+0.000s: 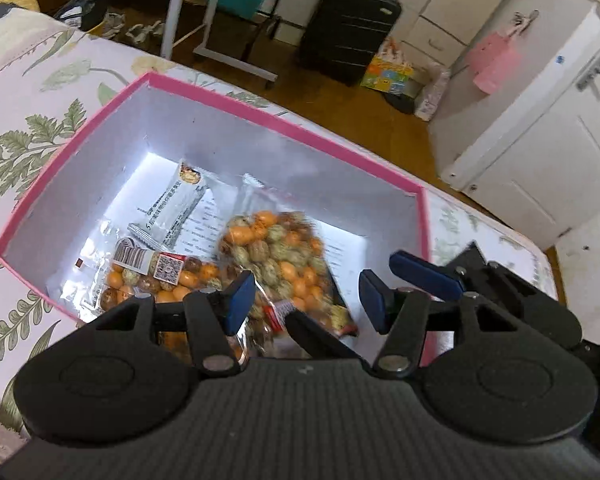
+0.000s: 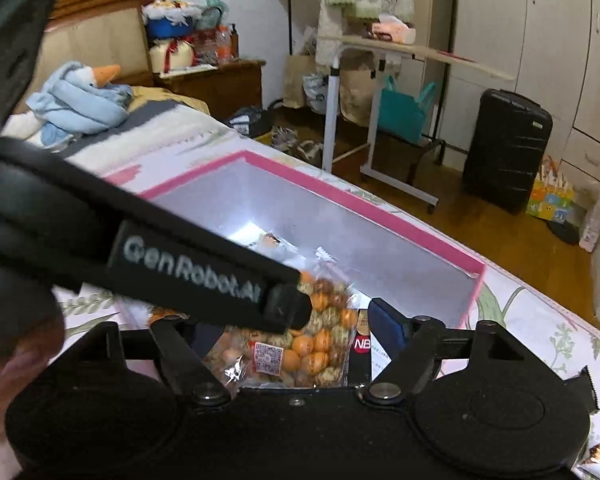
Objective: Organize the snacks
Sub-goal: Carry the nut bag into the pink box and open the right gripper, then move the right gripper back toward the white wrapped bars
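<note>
Pink-rimmed box (image 1: 220,96) on floral bedspread (image 1: 28,128). Contents: two clear bags of orange and speckled snack balls (image 1: 276,252), centre and 7 o'clock; white bar wrapper (image 1: 176,204) at 10 o'clock. Left gripper (image 1: 306,298): jaws apart, nothing pinched, over box's 6 o'clock edge. Right gripper (image 2: 292,328): jaws spread, empty.

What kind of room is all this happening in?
Most likely a home bedroom. A bed with a floral cover holds the pink box of snacks, and white wardrobe doors and a black suitcase stand across the wooden floor.
</note>
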